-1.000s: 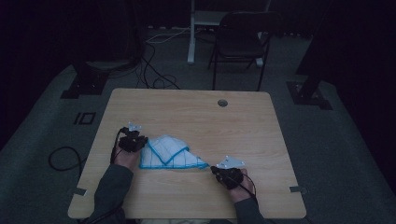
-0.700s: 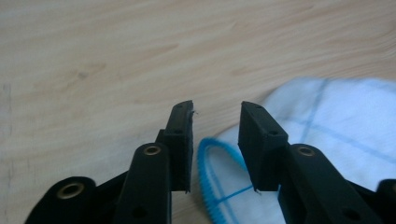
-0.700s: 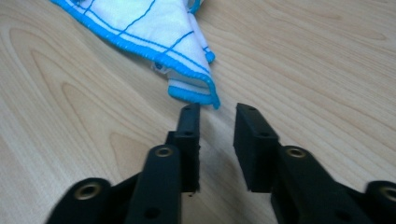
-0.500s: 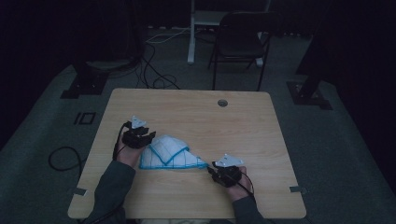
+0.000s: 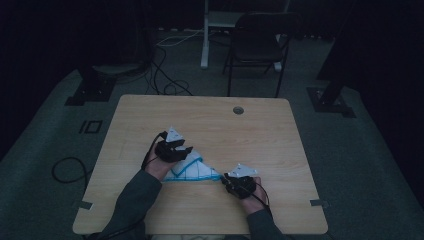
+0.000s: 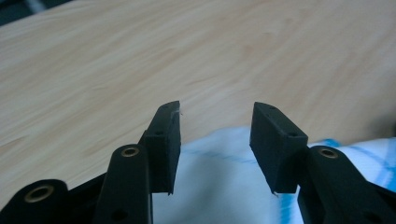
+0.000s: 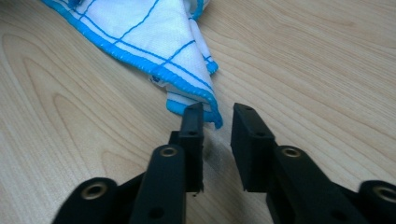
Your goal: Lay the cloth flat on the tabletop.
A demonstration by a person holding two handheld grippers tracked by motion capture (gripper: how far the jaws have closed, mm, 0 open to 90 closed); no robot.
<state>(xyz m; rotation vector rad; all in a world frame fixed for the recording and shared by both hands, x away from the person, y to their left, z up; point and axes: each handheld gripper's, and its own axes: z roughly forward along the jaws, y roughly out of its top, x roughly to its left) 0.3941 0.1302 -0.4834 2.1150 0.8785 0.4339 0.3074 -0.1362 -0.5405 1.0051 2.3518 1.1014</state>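
Folded white cloth (image 5: 192,167) with blue edging and grid lines, lying flat as a triangle on the wooden bench (image 5: 210,125), lower centre of the high view. Left tongs (image 5: 184,151) sit at the cloth's upper-left corner; in the left gripper view the jaws have just been opening and stand spread above the cloth (image 6: 219,182), pinching nothing. Right tongs (image 5: 226,178) sit at the cloth's lower-right tip; in the right gripper view the jaws have just been closing and stand narrowly apart, with the blue-hemmed tip (image 7: 205,105) touching the end of the left jaw and no cloth pressed between them. A chair (image 5: 260,47) stands beyond the bench, top centre.
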